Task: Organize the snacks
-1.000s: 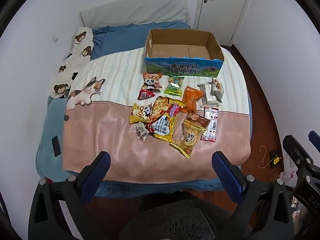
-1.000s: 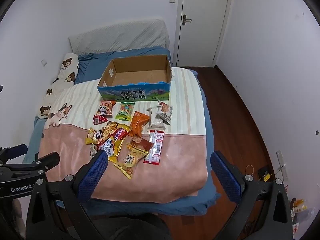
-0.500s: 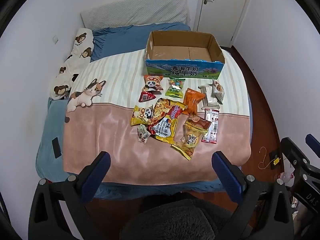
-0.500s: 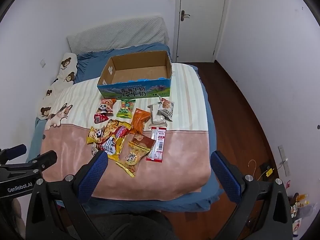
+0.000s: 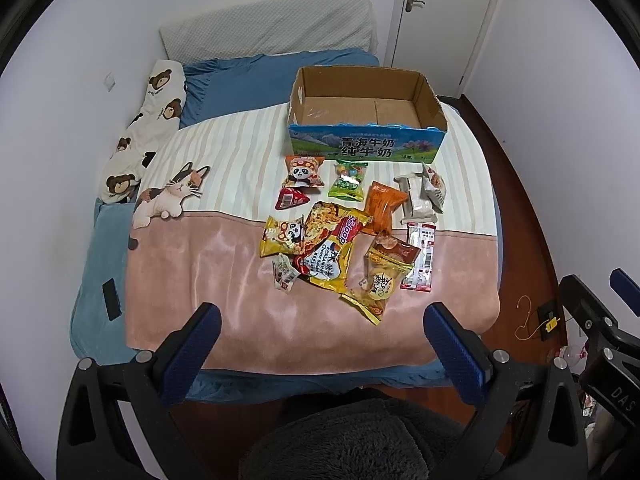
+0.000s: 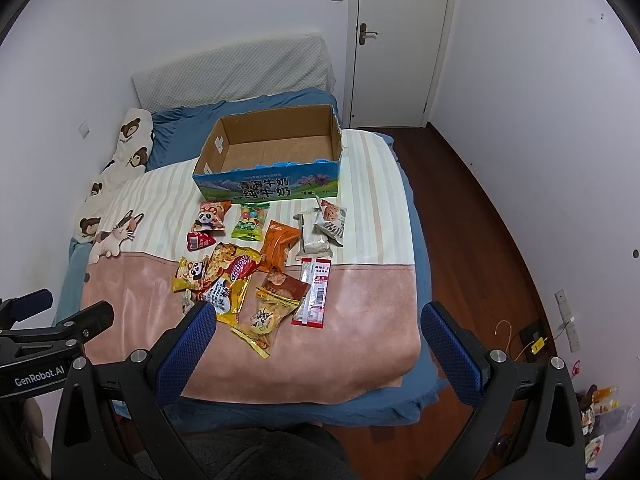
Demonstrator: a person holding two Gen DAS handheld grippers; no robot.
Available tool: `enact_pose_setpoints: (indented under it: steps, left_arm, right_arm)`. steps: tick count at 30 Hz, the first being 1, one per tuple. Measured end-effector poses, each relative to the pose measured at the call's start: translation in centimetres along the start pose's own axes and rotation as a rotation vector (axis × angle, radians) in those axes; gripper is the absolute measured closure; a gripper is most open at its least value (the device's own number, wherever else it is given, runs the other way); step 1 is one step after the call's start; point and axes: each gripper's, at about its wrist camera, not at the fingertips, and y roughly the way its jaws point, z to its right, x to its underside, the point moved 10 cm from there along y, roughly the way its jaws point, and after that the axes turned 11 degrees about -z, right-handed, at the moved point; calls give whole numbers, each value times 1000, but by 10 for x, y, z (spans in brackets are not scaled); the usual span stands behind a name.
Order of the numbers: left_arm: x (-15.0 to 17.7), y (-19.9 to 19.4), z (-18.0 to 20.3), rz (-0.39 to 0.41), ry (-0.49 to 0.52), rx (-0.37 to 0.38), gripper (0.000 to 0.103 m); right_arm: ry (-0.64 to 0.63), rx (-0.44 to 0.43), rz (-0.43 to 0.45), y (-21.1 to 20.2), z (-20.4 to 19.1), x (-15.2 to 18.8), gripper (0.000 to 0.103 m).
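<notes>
On the bed's pink-and-striped blanket (image 5: 224,264), both the left tool (image 5: 320,344) and right tool (image 6: 316,340) hang wide open and empty, closer than a second ago — the light, crinkly foil snack packets (image 5: 340,232), best pinched at an edge, lie before the empty cardboard box (image 5: 366,116).

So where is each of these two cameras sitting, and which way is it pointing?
Left wrist: rides the left gripper, off the foot of the bed, facing the cardboard box and snack packets; its open fingers show, the right gripper at the right edge.
Right wrist: rides the right gripper, set further right, facing likewise; open fingers, left gripper at left.
Shared: bed, box, snacks, door.
</notes>
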Motion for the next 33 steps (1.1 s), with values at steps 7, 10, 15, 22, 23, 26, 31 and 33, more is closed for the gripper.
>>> enact_pose_setpoints:
  steps: [7,10,15,22,23,26,31,33]
  left_arm:
    - [2,-3,1,10,-6,4,0]
    - [1,-3,0,10,-8,8,0]
    - [-1,-4,0,10,-8,7,0]
    - [-4,-5,2,11,-7,10,0]
    - [-5,-5,2,11,-7,11,0]
    - [-6,-5,3,9,-7,13,0]
    - [-8,-3,6,0,-7,15,0]
    - [-8,-3,6,2,-6,15,0]
  right_arm:
    - [-2,1,3,0,-1,-2,0]
    - [1,-2,0,0,0,-1,0]
    - [2,-2,0,0,0,-2,0]
    - [2,-3,1,0,0,-7,0]
    - [1,-2,1,0,0,-7,0]
    - [2,-1,5,-2,3,-9,0]
    - [3,-3,5,-1,3,-11,0]
    - [2,-1,6,-1,3,-11,0]
